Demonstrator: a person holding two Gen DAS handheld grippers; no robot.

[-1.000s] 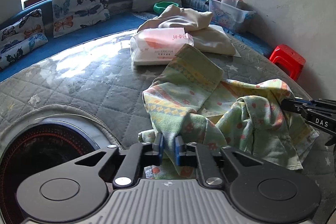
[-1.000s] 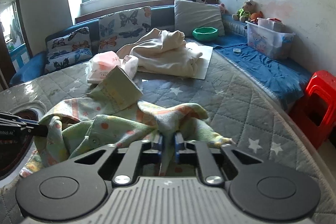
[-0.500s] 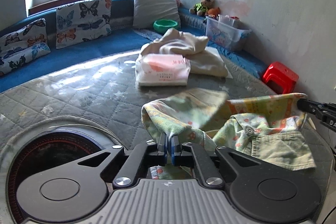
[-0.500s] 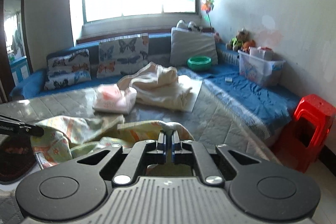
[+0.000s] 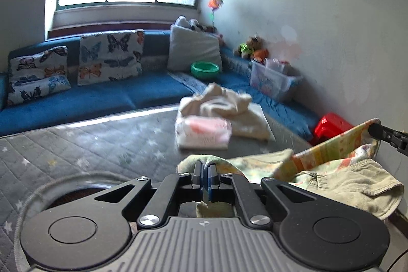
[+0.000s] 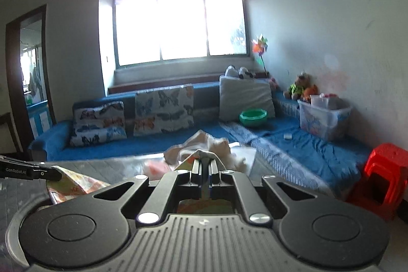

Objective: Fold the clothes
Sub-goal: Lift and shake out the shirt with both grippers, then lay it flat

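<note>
A green and yellow patterned child's garment hangs in the air between my two grippers, above the grey quilted table. My left gripper is shut on one edge of it. My right gripper is shut on the other edge; its tip shows at the right of the left wrist view. In the right wrist view the left gripper pinches the cloth at the left. Most of the garment is hidden under the gripper bodies.
A cream garment pile and a pink-white plastic pack lie at the far side of the table. A blue sofa with cushions runs behind. A red stool and a clear storage box stand right.
Both grippers have lifted the garment off the table and pulled it apart, so it now hangs stretched between them. Both views have tilted up toward the window.
</note>
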